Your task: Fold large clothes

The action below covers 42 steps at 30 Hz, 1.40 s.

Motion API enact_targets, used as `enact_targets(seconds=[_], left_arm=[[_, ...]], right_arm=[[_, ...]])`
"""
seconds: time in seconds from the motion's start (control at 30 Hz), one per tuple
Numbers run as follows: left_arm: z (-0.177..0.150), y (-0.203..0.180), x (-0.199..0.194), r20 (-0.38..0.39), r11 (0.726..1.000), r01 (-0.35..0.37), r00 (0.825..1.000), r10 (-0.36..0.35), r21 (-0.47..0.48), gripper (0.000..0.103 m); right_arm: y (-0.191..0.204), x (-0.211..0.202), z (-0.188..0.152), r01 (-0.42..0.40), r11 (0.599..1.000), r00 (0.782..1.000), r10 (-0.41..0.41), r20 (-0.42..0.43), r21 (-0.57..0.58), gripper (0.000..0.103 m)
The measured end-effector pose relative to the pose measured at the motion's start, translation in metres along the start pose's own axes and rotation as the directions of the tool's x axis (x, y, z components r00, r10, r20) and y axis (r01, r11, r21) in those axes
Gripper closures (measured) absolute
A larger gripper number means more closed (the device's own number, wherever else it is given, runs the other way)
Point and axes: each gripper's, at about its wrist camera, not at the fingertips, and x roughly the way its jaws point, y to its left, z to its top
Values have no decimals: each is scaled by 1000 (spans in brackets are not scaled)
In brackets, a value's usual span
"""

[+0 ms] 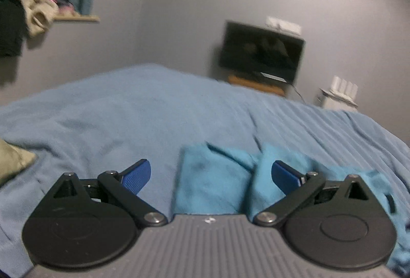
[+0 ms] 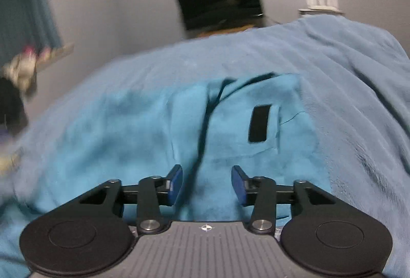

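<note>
A: And there it was, the turquoise garment (image 2: 143, 129) spread on the blue blanket (image 2: 346, 68), its dark zipper line (image 2: 205, 121) running away from the camera toward the television (image 2: 220, 1), so the long axis ran roughly lengthwise up the bed.

B: The black patch (image 2: 259, 123) sat to the right of that zipper. And the right gripper (image 2: 207, 184)?

A: Jaws parted, nothing between the blue pads, hanging just over the near part of the garment.

B: Over to the other camera, then.

A: The left gripper (image 1: 211, 175) stood spread wide, empty too. The garment (image 1: 217, 180) lay bunched beneath and beyond it, trailing off right; whether it touched, I couldn't tell.
</note>
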Motion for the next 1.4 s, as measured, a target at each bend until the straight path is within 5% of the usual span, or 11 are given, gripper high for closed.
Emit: enact_targets(seconds=[0.23, 0.47, 0.6, 0.63, 0.67, 0.73, 0.8, 0.9, 1.13, 1.3, 1.4], left_arm=[[-20, -30, 26, -84, 984, 168, 983, -163, 61, 1], [-34, -33, 82, -185, 971, 237, 954, -236, -16, 7], [-41, -18, 106, -271, 948, 283, 910, -314, -149, 71], [-42, -14, 111, -289, 950, 268, 907, -306, -162, 94], [-44, -9, 114, -301, 945, 268, 900, -315, -187, 97], [-42, -2, 112, -288, 908, 315, 874, -391, -275, 102], [-34, -10, 104, -276, 888, 372, 853, -442, -271, 102], [-35, -37, 98, -325, 915, 393, 857, -400, -92, 102], [-59, -44, 124, -472, 959, 283, 847, -245, 9, 100], [-39, -48, 99, -334, 974, 210, 927, -170, 88, 76], [-31, -64, 78, -250, 947, 293, 934, -255, 128, 61]], right_arm=[[-10, -2, 8, -132, 966, 991, 124, 49, 223, 31], [15, 55, 7, -77, 987, 995, 86, -57, 143, 31], [20, 77, 0, -99, 987, 985, 115, -129, 125, 42], [21, 81, -1, -108, 988, 983, 123, -138, 111, 72], [24, 81, -1, -109, 990, 984, 120, -131, 87, 88], [30, 71, 7, -90, 996, 993, 92, -68, 27, 95], [38, 55, 20, -41, 998, 999, 43, 33, -45, 97], [38, 45, 30, 44, 994, 992, -32, 123, -102, 97], [34, 81, 6, 101, 986, 991, -111, -69, -133, 82], [46, 60, 14, 125, 978, 991, -116, 64, -165, 62], [56, 47, 15, 74, 977, 987, -44, 153, -202, 62]])
